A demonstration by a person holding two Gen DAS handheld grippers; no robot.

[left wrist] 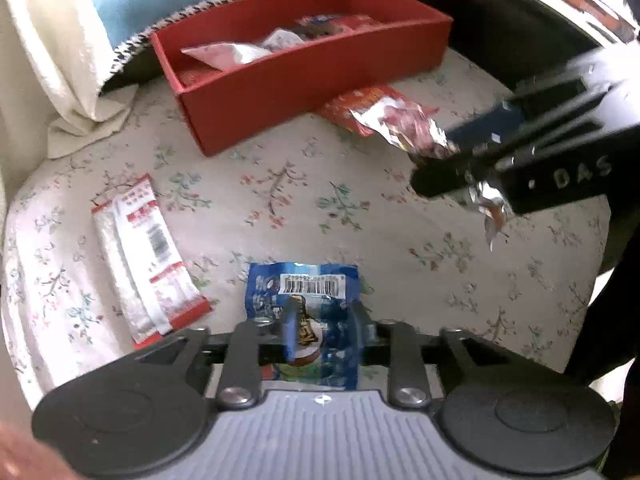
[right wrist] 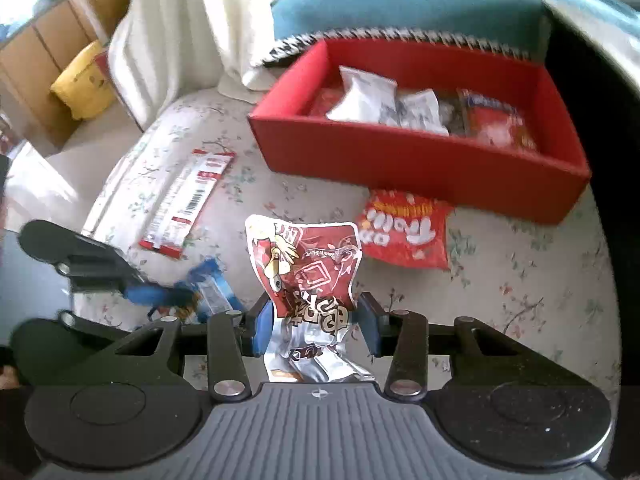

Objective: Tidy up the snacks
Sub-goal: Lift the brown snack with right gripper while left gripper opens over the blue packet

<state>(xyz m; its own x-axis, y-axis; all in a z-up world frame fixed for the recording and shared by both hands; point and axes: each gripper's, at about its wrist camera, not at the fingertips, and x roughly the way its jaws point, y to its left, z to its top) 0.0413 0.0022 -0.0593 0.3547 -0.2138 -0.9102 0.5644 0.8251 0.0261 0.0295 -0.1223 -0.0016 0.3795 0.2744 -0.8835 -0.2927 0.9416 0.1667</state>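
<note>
Tongs on the right (right wrist: 316, 326) clench a maroon snack packet (right wrist: 308, 272); left tongs (left wrist: 322, 330) straddle a blue packet (left wrist: 304, 304), grip unclear.

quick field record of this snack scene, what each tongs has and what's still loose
surface: floral cloth
bin: red box, several packets already inside
right tongs: shut on dark red cartoon packet, lifted off the cloth
left tongs: astride blue packet lying on the cloth; grip unclear
loose: red-and-white strip packet; red-orange snack bag against the box front
</note>
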